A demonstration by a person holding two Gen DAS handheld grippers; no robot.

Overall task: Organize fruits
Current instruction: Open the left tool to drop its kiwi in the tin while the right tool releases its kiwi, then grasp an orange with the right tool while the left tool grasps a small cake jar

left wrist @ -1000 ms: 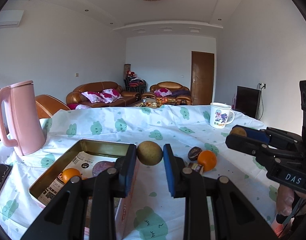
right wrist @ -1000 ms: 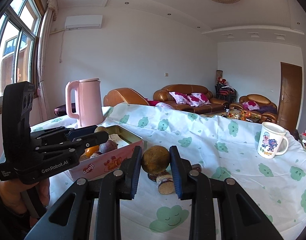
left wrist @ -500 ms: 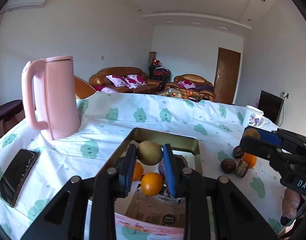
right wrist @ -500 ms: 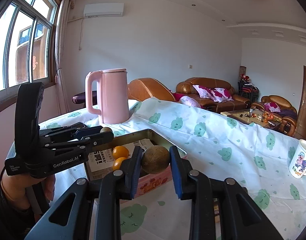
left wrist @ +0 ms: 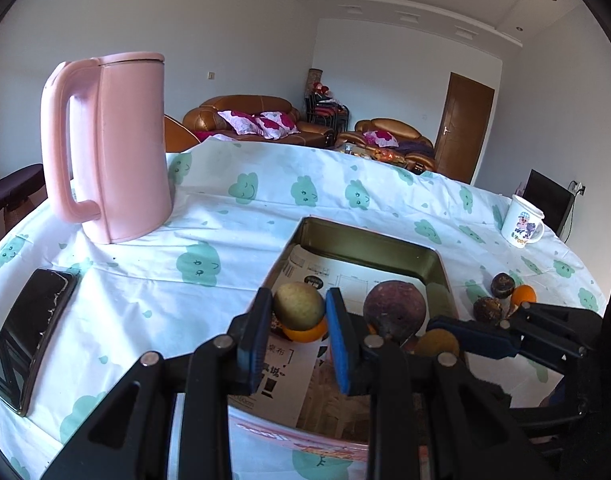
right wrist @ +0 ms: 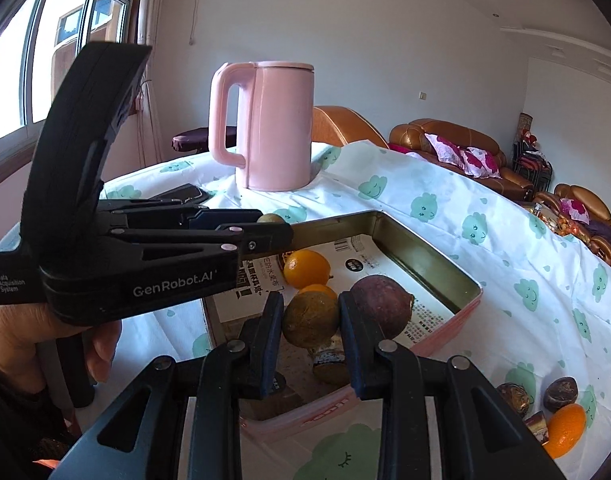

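My left gripper is shut on a round brown-green fruit and holds it over the near left part of the open tin box. My right gripper is shut on a second brown-green fruit over the box's near edge. Inside the box lie a purple fruit, an orange and printed paper. The left gripper shows in the right wrist view, and the right gripper shows in the left wrist view.
A pink kettle stands at the far left. A black phone lies at the left edge. A white mug stands at the far right. An orange and dark round fruits lie on the cloth right of the box.
Both grippers have carried their fruits leftward and lower, from above the cloth to over the tin box. The box and kettle now look much closer.
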